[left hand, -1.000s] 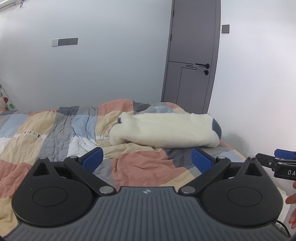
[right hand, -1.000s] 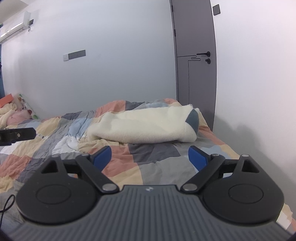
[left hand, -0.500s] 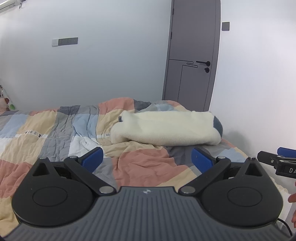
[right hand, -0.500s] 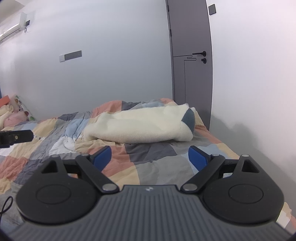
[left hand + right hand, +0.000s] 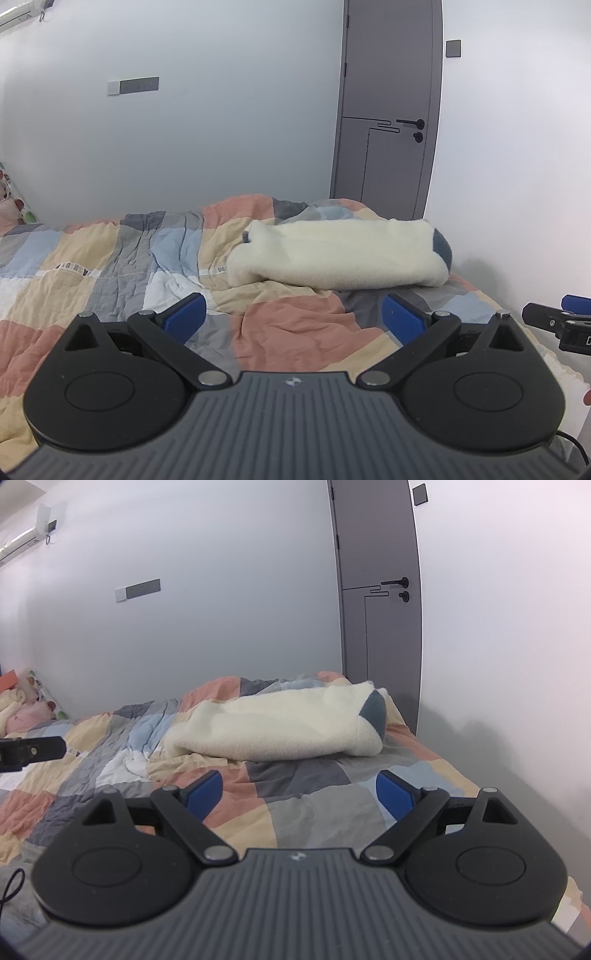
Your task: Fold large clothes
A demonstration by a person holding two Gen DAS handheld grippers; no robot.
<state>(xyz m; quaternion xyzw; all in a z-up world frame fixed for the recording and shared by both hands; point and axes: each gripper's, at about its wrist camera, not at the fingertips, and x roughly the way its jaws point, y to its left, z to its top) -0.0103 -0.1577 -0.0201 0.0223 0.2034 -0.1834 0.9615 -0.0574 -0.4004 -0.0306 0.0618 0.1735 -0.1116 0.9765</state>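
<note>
Patchwork quilt in peach, grey, pale blue and cream squares covers the whole bed, rumpled into soft creases, and runs back to a pale grey wall. At the far right corner of the room stands a grey door with a black handle. On the quilt, toward the far right end of the bed near that door, lies a cream fleece garment, folded into a long thick bundle lying across the bed; a dark blue-grey patch shows at its right end. Both tools sit well short of it, above bare quilt. The left gripper has its blue pads spread wide with nothing between them. The right gripper is likewise spread wide and empty. A little pile of pink and cream soft things lies at the far left of the bed.
</note>
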